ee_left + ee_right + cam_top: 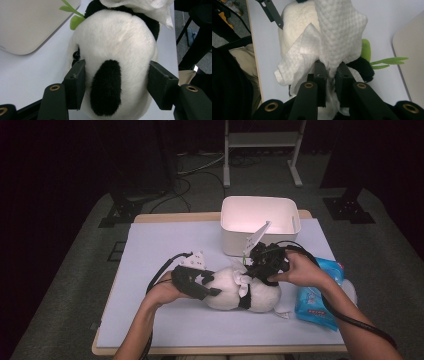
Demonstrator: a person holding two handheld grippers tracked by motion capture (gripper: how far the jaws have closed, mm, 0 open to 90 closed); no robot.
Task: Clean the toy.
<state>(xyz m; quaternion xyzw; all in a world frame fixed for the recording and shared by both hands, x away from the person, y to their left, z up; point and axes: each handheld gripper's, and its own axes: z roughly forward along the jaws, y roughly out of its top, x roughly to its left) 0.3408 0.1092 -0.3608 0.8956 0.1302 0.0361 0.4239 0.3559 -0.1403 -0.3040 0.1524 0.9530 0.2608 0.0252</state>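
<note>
The surface (165, 245) lies bare left and front of the panda toy (240, 292). The white bin (260, 222) blocks behind; the blue wipes pack (317, 302) crowds the right.

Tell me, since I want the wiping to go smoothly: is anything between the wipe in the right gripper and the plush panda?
Nothing visible: the white textured wipe, pinched in the right gripper, drapes directly onto the black-and-white plush panda.
</note>
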